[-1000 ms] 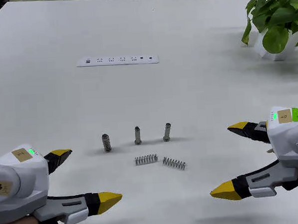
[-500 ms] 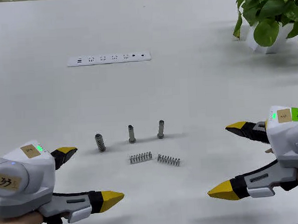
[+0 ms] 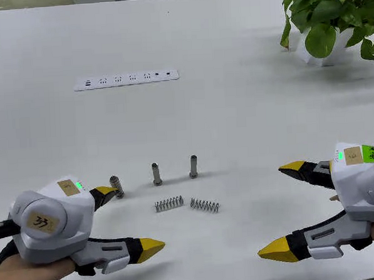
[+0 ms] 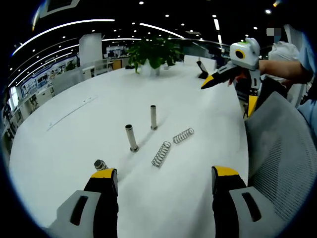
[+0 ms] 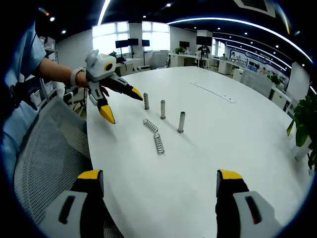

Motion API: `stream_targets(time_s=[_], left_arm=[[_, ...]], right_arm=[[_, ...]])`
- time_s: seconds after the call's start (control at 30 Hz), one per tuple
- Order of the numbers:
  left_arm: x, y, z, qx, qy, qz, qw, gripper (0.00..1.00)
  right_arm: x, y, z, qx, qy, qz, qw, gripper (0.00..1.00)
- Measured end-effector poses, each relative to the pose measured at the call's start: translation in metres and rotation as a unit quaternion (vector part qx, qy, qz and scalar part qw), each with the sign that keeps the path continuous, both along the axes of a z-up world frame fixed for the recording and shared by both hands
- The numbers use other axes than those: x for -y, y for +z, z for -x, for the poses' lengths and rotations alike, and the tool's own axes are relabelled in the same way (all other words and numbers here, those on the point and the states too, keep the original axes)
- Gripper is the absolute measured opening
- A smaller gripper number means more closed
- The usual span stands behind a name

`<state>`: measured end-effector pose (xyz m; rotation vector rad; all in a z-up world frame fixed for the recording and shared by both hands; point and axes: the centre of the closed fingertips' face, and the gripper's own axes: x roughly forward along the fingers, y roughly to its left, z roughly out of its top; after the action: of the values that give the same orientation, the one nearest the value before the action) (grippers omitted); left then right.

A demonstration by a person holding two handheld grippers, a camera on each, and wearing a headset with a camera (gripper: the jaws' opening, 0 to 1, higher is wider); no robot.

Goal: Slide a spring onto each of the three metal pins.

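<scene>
While the left gripper [image 3: 131,219] and right gripper [image 3: 278,209] hung with jaws wide apart, two loose springs [image 3: 169,203] lay near the bare pins [image 3: 156,173] — a careless pinch might flick one away, or the left jaw might topple the sprung pin [image 3: 116,186] beside it.

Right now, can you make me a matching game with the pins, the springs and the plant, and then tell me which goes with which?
Things:
1. leftmost pin in the head view
2. middle pin
3. two loose springs
4. plant

States:
A. lying flat in front of the pins
B. standing upright and bare
C. far right, at the back
D. has a spring on it

Pairs: 1-D, 2-B, 3-A, 4-C.
</scene>
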<state>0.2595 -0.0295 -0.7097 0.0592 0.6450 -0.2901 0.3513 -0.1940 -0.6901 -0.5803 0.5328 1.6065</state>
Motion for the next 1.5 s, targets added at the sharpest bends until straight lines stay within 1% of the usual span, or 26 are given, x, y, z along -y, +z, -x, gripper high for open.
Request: stream_targets(time_s=[0.07,0.17,0.2,0.23,0.27,0.3,0.33,0.43,0.47,0.5,0.57,0.6,0.7,0.83,0.97,1.0,1.03,1.07,1.13,1.23,1.3,1.4,1.5], left_arm=[[0.001,-0.003,-0.004,0.0,-0.004,-0.002,1.0,0.74],[0.002,-0.01,-0.009,-0.009,-0.01,-0.006,0.9999,0.7],[0.005,-0.008,-0.013,-0.01,-0.013,-0.009,0.9998,0.68],[0.006,-0.009,-0.014,-0.011,-0.013,-0.01,0.9998,0.66],[0.006,-0.01,-0.016,-0.012,-0.014,-0.007,0.9998,0.66],[0.006,-0.012,-0.018,-0.014,-0.013,-0.008,0.9998,0.66],[0.005,-0.015,-0.019,-0.02,-0.015,-0.017,0.9996,0.64],[0.009,-0.017,-0.024,-0.027,-0.02,-0.014,0.9993,0.56],[0.007,-0.018,-0.025,-0.028,-0.021,-0.018,0.9992,0.56],[0.004,-0.02,-0.026,-0.033,-0.023,-0.027,0.9988,0.55],[0.002,-0.024,-0.028,-0.037,-0.029,-0.031,0.9984,0.49],[0.003,-0.026,-0.029,-0.042,-0.03,-0.037,0.998,0.47],[0.005,-0.026,-0.032,-0.048,-0.031,-0.038,0.9977,0.43],[0.002,-0.03,-0.035,-0.066,-0.039,-0.046,0.9961,0.35],[0.005,-0.033,-0.036,-0.082,-0.044,-0.048,0.9945,0.3],[0.002,-0.035,-0.035,-0.09,-0.044,-0.053,0.9936,0.28],[0.001,-0.036,-0.035,-0.093,-0.046,-0.054,0.9931,0.26],[0.004,-0.036,-0.038,-0.093,-0.047,-0.053,0.9932,0.25],[0.004,-0.038,-0.037,-0.105,-0.047,-0.053,0.9919,0.24],[0.005,-0.04,-0.037,-0.116,-0.048,-0.051,0.9908,0.23],[0.004,-0.041,-0.036,-0.118,-0.049,-0.051,0.9905,0.23],[0.007,-0.04,-0.038,-0.125,-0.053,-0.052,0.9894,0.22],[0.005,-0.04,-0.038,-0.133,-0.053,-0.051,0.9884,0.2]], right_arm=[[0.001,0.0,0.001,-0.002,-0.002,0.0,1.0,0.95],[0.003,0.0,0.001,-0.001,-0.002,0.002,1.0,0.95],[0.003,0.0,0.001,-0.002,-0.004,0.002,1.0,0.95],[0.004,-0.001,0.0,-0.003,-0.005,0.002,1.0,0.95],[0.005,-0.002,-0.001,-0.004,-0.007,0.001,1.0,0.95],[0.006,-0.002,-0.001,-0.004,-0.008,0.001,1.0,0.95],[0.007,-0.003,-0.001,-0.003,-0.009,0.003,0.9999,0.95],[0.01,-0.004,-0.001,-0.004,-0.011,0.005,0.9999,0.95],[0.011,-0.004,-0.001,-0.005,-0.012,0.005,0.9999,0.95],[0.012,-0.004,-0.002,-0.005,-0.014,0.005,0.9999,0.94],[0.013,-0.004,-0.002,-0.006,-0.017,0.005,0.9998,0.94],[0.014,-0.004,-0.002,-0.007,-0.018,0.005,0.9998,0.94],[0.016,-0.004,-0.001,-0.007,-0.019,0.007,0.9998,0.94],[0.017,-0.006,-0.001,-0.008,-0.021,0.008,0.9997,0.93],[0.018,-0.006,0.0,-0.009,-0.021,0.009,0.9997,0.93],[0.018,-0.005,0.0,-0.009,-0.022,0.009,0.9997,0.93],[0.018,-0.005,0.0,-0.01,-0.022,0.009,0.9997,0.93],[0.018,-0.005,0.001,-0.01,-0.022,0.009,0.9997,0.93],[0.019,-0.006,-0.001,-0.011,-0.024,0.009,0.9996,0.93],[0.021,-0.007,-0.003,-0.012,-0.025,0.009,0.9996,0.92],[0.022,-0.007,-0.002,-0.012,-0.026,0.01,0.9995,0.92],[0.023,-0.009,-0.002,-0.013,-0.027,0.011,0.9995,0.92],[0.023,-0.009,-0.001,-0.014,-0.027,0.012,0.9995,0.92]])
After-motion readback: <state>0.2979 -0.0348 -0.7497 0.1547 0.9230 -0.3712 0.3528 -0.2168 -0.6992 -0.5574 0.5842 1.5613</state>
